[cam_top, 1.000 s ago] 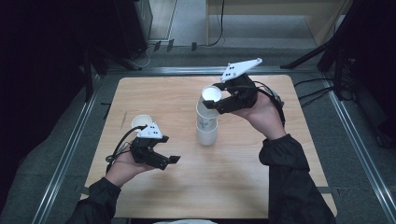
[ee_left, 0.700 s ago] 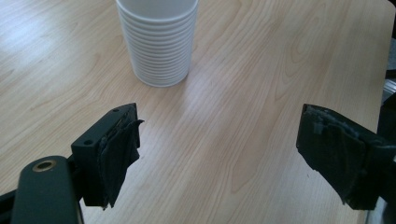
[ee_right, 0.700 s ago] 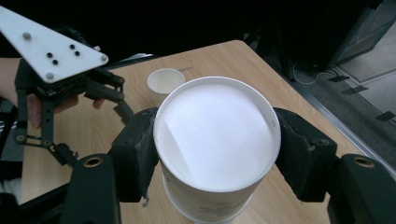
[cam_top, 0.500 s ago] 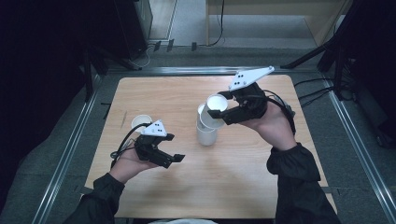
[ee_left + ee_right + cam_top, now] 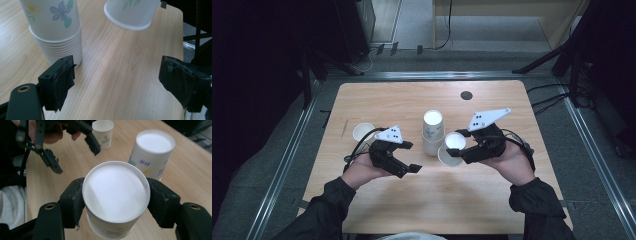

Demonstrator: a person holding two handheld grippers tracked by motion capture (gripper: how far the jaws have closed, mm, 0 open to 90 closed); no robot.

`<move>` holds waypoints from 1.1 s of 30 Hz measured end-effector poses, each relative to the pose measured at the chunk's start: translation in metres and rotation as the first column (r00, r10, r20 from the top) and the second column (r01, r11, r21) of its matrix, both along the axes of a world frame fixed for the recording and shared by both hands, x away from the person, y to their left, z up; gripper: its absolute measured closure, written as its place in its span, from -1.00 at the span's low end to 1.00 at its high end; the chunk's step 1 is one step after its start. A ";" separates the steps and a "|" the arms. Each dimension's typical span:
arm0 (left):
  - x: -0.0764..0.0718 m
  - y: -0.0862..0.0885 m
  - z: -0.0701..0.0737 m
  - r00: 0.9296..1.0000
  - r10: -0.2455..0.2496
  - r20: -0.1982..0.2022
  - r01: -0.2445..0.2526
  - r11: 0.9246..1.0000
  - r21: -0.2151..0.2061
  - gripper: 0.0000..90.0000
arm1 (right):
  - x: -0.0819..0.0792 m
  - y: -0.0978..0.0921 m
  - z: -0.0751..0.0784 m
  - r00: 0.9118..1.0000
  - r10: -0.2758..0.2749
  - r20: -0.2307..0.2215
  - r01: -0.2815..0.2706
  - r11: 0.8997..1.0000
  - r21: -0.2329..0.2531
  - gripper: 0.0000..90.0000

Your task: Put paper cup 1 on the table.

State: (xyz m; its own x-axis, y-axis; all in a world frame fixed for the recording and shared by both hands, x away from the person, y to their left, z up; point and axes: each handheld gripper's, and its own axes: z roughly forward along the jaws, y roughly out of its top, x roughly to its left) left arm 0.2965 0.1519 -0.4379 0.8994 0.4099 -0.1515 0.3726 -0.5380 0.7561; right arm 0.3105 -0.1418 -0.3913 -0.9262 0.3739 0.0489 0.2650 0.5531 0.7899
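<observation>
Paper cup (image 5: 116, 200), light and easily crushed, sits frame-centre clamped at its sidewalls by the right gripper (image 5: 116, 202) jaws; left gripper (image 5: 125, 82) jaws apart.

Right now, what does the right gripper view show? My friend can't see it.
The right gripper clamps an upside-down paper cup above the wooden table. Behind it stand a stack of cups, the open left gripper and a single cup.

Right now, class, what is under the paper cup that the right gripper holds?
The cup in the right gripper hangs upside down, tilted, beside the cup stack. Under it is bare wooden table. Its inside faces down and cannot be seen.
</observation>
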 end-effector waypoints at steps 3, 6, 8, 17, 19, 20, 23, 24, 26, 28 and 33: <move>-0.001 -0.002 0.000 1.000 -0.007 0.002 0.007 1.000 -0.004 -0.70 | -0.002 -0.001 -0.011 1.000 0.002 -0.020 -0.002 1.000 -0.001 -0.22; -0.002 -0.003 -0.001 1.000 -0.018 -0.001 0.018 1.000 -0.003 -0.70 | -0.007 0.001 -0.029 0.999 0.022 -0.034 -0.023 1.000 -0.018 -0.22; -0.003 -0.003 -0.003 1.000 -0.022 0.001 0.022 1.000 0.002 -0.70 | -0.009 0.003 -0.034 0.998 0.042 -0.039 -0.043 0.999 -0.007 -0.22; -0.009 -0.005 -0.010 0.999 -0.024 -0.031 0.022 0.999 -0.041 -0.71 | -0.005 0.015 -0.036 0.995 0.097 -0.039 -0.094 0.994 0.063 -0.22; -0.010 -0.005 -0.010 0.999 -0.021 -0.038 0.019 0.998 -0.057 -0.72 | -0.005 0.019 -0.036 0.992 0.117 -0.046 -0.112 0.990 0.082 -0.22; -0.011 -0.004 -0.010 0.999 -0.019 -0.038 0.016 0.998 -0.062 -0.72 | -0.005 0.022 -0.035 0.991 0.127 -0.046 -0.122 0.988 0.090 -0.22; -0.015 -0.001 -0.009 0.999 -0.017 -0.041 0.013 0.997 -0.082 -0.72 | -0.005 0.030 -0.034 0.986 0.161 -0.043 -0.155 0.981 0.114 -0.22; -0.016 0.000 -0.009 0.999 -0.014 -0.043 0.011 0.996 -0.087 -0.72 | -0.005 0.033 -0.034 0.985 0.169 -0.041 -0.164 0.980 0.114 -0.22; -0.018 0.002 -0.010 0.999 -0.014 -0.048 0.009 0.996 -0.093 -0.72 | -0.005 0.040 -0.034 0.980 0.192 -0.044 -0.185 0.975 0.124 -0.22; -0.021 0.004 -0.011 0.999 -0.007 -0.049 0.003 0.996 -0.093 -0.73 | -0.005 0.048 -0.034 0.974 0.218 -0.055 -0.209 0.969 0.135 -0.22; -0.024 0.006 -0.012 0.999 -0.010 -0.049 0.005 0.996 -0.094 -0.73 | -0.005 0.055 -0.032 0.968 0.245 -0.060 -0.232 0.959 0.165 -0.21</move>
State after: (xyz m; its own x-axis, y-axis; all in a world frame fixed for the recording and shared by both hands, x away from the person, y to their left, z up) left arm 0.2724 0.1579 -0.4499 0.8931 0.3850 -0.2328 0.4065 -0.4687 0.7842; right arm 0.3058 -0.0868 -0.4230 -0.9783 0.1243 0.1658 0.2055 0.4802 0.8527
